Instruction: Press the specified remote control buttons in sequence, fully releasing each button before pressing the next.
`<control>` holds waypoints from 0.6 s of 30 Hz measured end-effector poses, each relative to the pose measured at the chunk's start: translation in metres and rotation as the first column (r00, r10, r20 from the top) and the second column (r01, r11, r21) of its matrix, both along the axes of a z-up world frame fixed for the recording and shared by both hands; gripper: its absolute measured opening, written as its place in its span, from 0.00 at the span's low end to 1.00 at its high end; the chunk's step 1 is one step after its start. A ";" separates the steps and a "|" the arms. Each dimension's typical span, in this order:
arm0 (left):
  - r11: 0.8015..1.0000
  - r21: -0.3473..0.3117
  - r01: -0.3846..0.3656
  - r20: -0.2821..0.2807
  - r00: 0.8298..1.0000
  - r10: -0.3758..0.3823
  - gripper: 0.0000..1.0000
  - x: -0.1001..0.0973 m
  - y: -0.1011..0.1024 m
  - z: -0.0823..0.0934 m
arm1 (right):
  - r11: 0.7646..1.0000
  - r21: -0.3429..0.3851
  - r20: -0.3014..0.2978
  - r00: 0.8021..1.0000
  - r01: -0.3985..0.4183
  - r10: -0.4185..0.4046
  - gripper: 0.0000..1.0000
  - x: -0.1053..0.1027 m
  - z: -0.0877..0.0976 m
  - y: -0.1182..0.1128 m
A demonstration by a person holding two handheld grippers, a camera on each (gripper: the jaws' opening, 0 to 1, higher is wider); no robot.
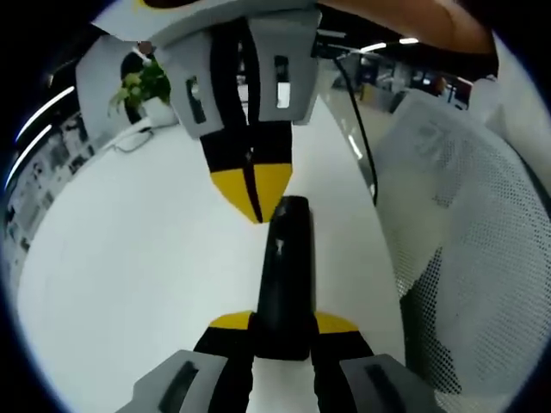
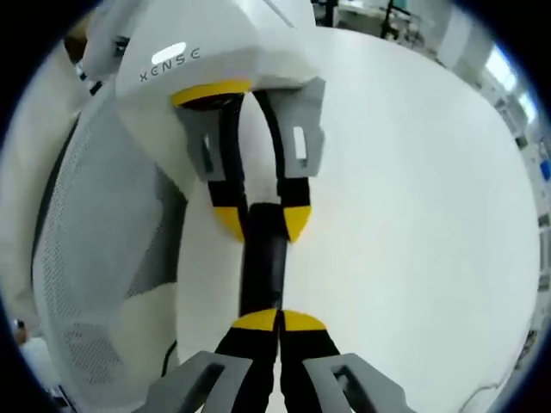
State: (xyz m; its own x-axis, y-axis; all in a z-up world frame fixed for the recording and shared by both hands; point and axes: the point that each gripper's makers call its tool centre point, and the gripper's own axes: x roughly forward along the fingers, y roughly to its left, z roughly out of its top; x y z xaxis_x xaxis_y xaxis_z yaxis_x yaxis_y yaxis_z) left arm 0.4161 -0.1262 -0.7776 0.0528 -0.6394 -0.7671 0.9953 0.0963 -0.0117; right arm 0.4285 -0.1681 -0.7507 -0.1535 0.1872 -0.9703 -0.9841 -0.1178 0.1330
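1. The white table (image 1: 129, 258) is the broad working surface; the remote is held just above it, near the edge where a white mesh office chair (image 1: 482, 258) stands, so the person can work close in.
2. The left gripper (image 1: 284, 323) has its yellow-tipped jaws clamped on the near end of the remote, one on each side. I judge this steadies it and keeps its face open to the other tool.
3. The right gripper (image 2: 279, 320) has its jaws closed together, empty, making one blunt point. That point rests on or just over the far end of the black remote control (image 1: 284, 275), probably to press a button; actual contact cannot be told.
4. A small potted plant (image 1: 146, 86) sits well apart.
5. Writing: "XENSE" is legible on the left gripper's white housing in the right gripper view. Button labels are unreadable.
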 end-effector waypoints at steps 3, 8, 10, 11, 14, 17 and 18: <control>1.000 -0.012 0.001 0.002 1.000 -0.001 0.24 0.000 0.000 0.000 | 1.000 0.000 -0.015 1.000 -0.005 0.005 0.00 -0.002 -0.004 0.002; 1.000 -0.028 -0.004 0.002 1.000 0.004 0.24 0.001 0.000 0.000 | 1.000 -0.008 -0.024 1.000 -0.011 0.011 0.00 -0.003 -0.008 0.003; 1.000 -0.031 -0.005 0.003 1.000 0.005 0.24 0.001 0.000 0.000 | 1.000 -0.008 -0.031 0.999 -0.013 0.012 0.00 -0.003 -0.009 0.005; 0.999 -0.032 -0.005 0.003 1.000 0.005 0.24 0.001 0.000 0.000 | 1.000 -0.008 -0.036 0.999 -0.013 0.013 0.00 -0.004 -0.010 0.005; 0.999 -0.034 -0.005 0.003 1.000 0.005 0.24 0.001 0.000 0.000 | 1.000 -0.019 -0.042 0.999 -0.020 0.019 0.00 -0.004 -0.014 0.005; 0.999 -0.034 -0.005 0.003 1.000 0.005 0.24 0.001 0.000 0.000 | 0.999 -0.024 -0.045 0.999 -0.023 0.022 0.00 -0.005 -0.016 0.006; 0.999 -0.034 -0.005 0.004 1.000 0.005 0.24 0.001 0.000 0.000 | 0.999 -0.025 -0.047 0.999 -0.021 0.020 0.00 -0.005 -0.016 0.006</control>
State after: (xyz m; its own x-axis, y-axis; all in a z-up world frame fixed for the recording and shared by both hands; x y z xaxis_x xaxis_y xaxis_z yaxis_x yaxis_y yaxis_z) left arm 0.4172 -0.1259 -0.7777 0.0588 -0.6647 -0.7448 0.9948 0.1008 -0.0113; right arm 0.4237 -0.1619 -0.7669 -0.2025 0.1587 -0.9663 -0.9741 -0.1338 0.1822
